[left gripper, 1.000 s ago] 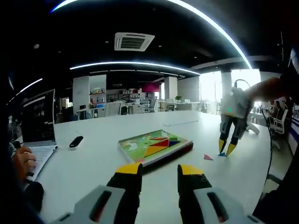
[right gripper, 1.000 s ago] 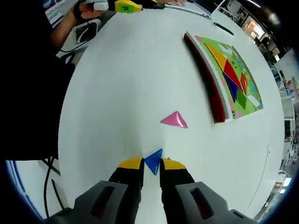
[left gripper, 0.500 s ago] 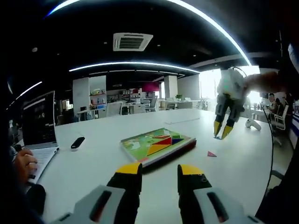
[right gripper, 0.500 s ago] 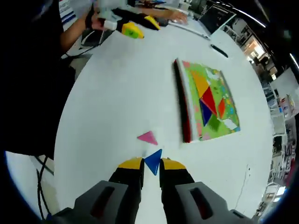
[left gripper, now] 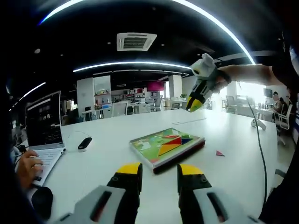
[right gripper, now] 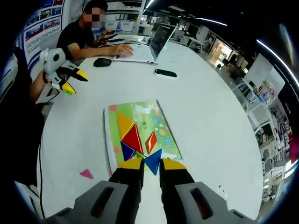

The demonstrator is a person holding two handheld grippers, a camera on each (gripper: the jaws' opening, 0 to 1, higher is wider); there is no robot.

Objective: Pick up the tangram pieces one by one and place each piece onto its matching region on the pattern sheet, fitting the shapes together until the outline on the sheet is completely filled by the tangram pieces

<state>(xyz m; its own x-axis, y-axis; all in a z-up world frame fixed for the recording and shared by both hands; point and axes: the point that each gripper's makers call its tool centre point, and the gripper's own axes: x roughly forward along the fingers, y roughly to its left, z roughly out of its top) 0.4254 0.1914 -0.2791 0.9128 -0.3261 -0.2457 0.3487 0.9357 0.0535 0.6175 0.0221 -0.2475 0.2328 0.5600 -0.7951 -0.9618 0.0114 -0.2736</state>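
The pattern sheet lies on the white table and carries a yellow triangle, a red triangle, a red parallelogram and a dark blue triangle. My right gripper is shut on a small blue triangle and hovers above the sheet's near edge. In the left gripper view the right gripper hangs high over the sheet. A pink triangle lies on the table beside the sheet. My left gripper is open and holds nothing, short of the sheet.
A person sits at a laptop at the table's far side, with a black mouse and a black remote-like bar nearby. Bare white table surrounds the sheet.
My right gripper lifted the blue triangle off the table beside the pink triangle and carried it up and over the sheet. My left gripper stayed almost still, open.
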